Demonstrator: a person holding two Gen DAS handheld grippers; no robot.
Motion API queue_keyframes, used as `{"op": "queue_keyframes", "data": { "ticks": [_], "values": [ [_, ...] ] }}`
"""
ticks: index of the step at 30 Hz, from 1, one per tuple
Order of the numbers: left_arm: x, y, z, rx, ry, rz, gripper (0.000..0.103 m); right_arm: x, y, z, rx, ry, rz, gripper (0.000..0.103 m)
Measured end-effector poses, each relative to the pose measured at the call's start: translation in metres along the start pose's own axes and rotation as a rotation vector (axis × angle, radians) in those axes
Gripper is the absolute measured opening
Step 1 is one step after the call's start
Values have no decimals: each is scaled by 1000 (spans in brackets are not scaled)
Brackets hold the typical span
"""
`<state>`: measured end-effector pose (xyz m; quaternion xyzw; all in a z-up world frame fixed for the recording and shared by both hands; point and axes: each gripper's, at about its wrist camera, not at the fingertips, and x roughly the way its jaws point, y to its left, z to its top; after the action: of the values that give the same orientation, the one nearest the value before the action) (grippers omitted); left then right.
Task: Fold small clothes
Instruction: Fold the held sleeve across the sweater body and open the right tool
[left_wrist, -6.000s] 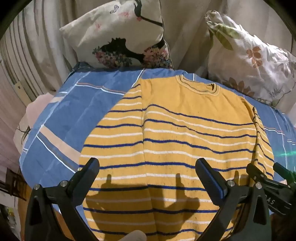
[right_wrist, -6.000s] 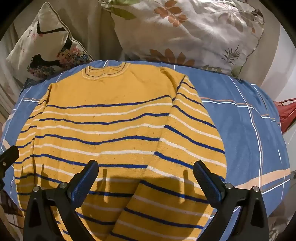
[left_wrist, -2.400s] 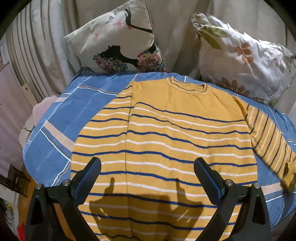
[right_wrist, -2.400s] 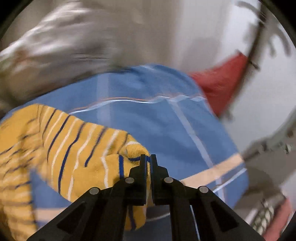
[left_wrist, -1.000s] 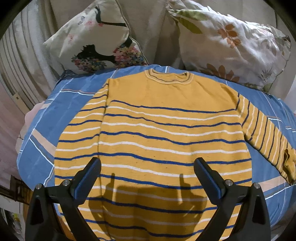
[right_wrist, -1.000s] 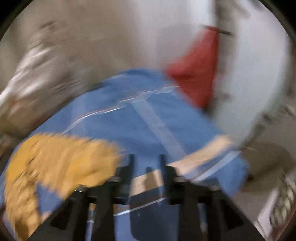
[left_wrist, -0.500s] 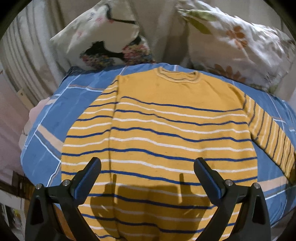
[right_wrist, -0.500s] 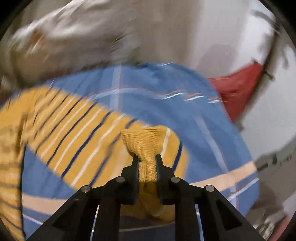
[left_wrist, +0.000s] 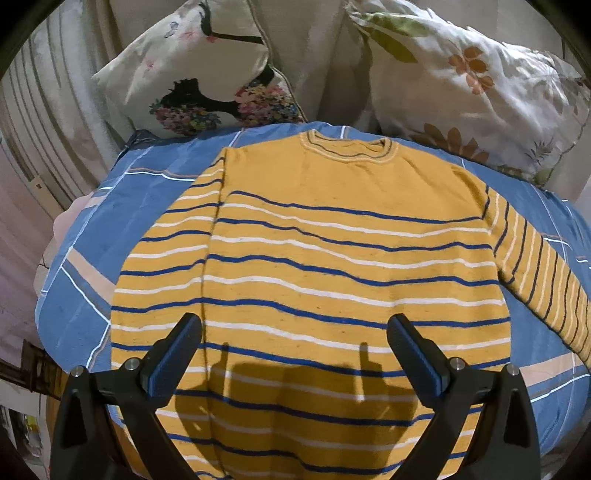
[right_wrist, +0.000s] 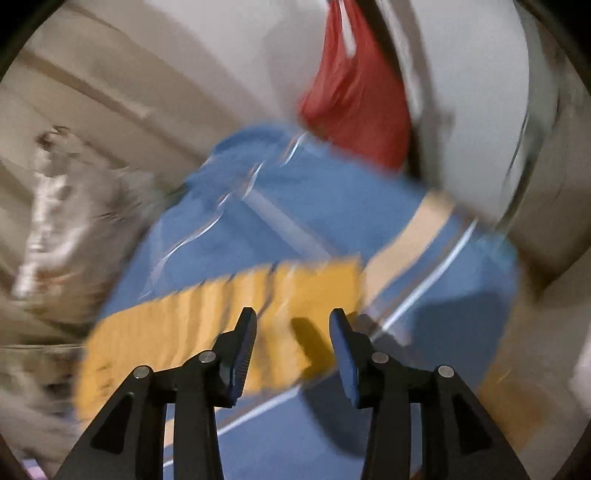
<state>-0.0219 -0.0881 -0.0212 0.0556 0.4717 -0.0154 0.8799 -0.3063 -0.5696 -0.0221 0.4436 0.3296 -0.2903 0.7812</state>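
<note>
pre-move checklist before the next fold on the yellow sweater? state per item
1. Sweater body flat on the blue sheet: ok.
2. Right sleeve spread outward: ok.
3. Left sleeve folded over the body: ok.
4. Left gripper open, nothing held: ok.
5. Right gripper jaws have just been opening, apart over the sleeve end, not pinching: ok.
6. Right wrist view sharp enough to aim: not ok, blurred.

Left wrist view is sharp and warm-lit, with light coming from behind the camera, so the gripper (left_wrist: 293, 349) throws a hard shadow onto the sweater (left_wrist: 314, 258). Fisheye bends the edges, corners go black. Right wrist view is heavy motion blur, only its gripper (right_wrist: 292, 345) stays crisp.
</note>
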Motion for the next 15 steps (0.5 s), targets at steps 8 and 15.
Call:
{"op": "queue_keyframes", "data": {
  "ticks": [8, 15],
  "values": [
    [-3, -9, 0, 19, -4, 2, 100, 34, -2, -43, 165, 108, 120, 47],
    [-4, 4, -1, -11, -5, 32, 100, 56, 14, -11, 140, 43, 23, 24]
  ]
}}
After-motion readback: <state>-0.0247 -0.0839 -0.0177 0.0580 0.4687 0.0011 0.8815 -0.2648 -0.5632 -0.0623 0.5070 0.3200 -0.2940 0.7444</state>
